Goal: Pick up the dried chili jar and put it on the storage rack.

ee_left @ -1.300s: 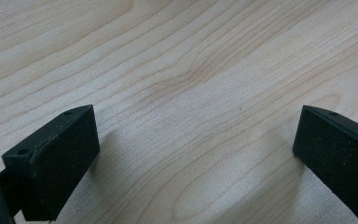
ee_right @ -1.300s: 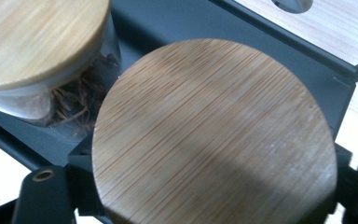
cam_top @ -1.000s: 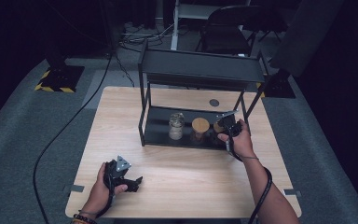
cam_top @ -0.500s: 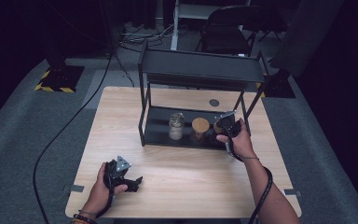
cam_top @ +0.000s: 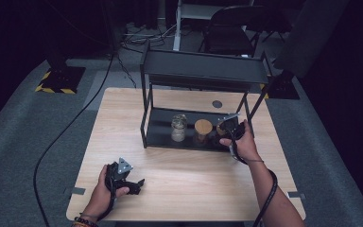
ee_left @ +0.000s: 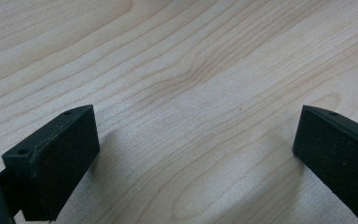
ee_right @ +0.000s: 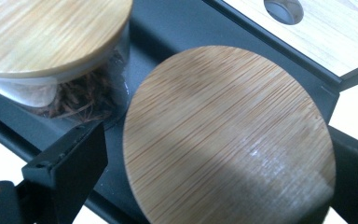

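A black two-tier rack (cam_top: 203, 71) stands on the wooden table (cam_top: 189, 189). Its lower shelf (ee_right: 177, 28) holds a clear glass jar (cam_top: 178, 126) and two jars with bamboo lids. My right gripper (cam_top: 226, 128) reaches in at the shelf's right end. Its jaws straddle the nearer bamboo-lidded jar (ee_right: 228, 140): the right jaw meets the lid's edge and the left stands a small gap off. The other bamboo-lidded jar (ee_right: 46, 42), with reddish-brown strands inside, stands just beside it. My left gripper (cam_top: 133, 184) rests open on the bare tabletop (ee_left: 191, 70) near the front edge.
The rack's right front post (cam_top: 248, 111) rises close to my right hand. A round grommet hole (cam_top: 217, 104) sits in the table behind the rack. Chairs and cables lie on the grey floor beyond the table.
My right gripper has shifted slightly left and down at the shelf's right end. The left gripper has stayed put.
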Available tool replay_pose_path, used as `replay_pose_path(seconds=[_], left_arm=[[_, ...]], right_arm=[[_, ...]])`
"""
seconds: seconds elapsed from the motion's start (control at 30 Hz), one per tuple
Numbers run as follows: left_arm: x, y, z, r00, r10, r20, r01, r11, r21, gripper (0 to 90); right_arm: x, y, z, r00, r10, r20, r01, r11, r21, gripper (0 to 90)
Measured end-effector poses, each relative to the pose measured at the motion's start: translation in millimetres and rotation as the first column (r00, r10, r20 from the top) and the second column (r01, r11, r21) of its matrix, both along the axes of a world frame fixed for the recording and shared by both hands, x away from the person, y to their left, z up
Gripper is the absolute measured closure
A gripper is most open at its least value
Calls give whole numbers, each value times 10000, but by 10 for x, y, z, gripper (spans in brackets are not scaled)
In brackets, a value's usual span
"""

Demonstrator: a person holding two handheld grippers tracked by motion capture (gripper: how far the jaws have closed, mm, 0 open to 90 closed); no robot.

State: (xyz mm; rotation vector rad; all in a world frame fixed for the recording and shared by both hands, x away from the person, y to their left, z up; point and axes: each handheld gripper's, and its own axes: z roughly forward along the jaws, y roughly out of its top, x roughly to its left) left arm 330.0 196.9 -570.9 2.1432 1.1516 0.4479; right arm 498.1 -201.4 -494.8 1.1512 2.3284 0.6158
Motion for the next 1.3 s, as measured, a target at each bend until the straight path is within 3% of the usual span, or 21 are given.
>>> replay_pose_path(seconds=[0.6, 1.3], left_arm=[[0, 0, 0, 10000, -2, 3, 2, 10000, 1, 0], [0, 0, 0, 10000, 0, 2, 0, 10000, 2, 0]], right_arm=[[-102, 1, 142, 9980, 70, 630, -50, 9995, -327, 42], [-278, -40, 315, 9912, 517, 1222, -516, 9987, -40, 42]])
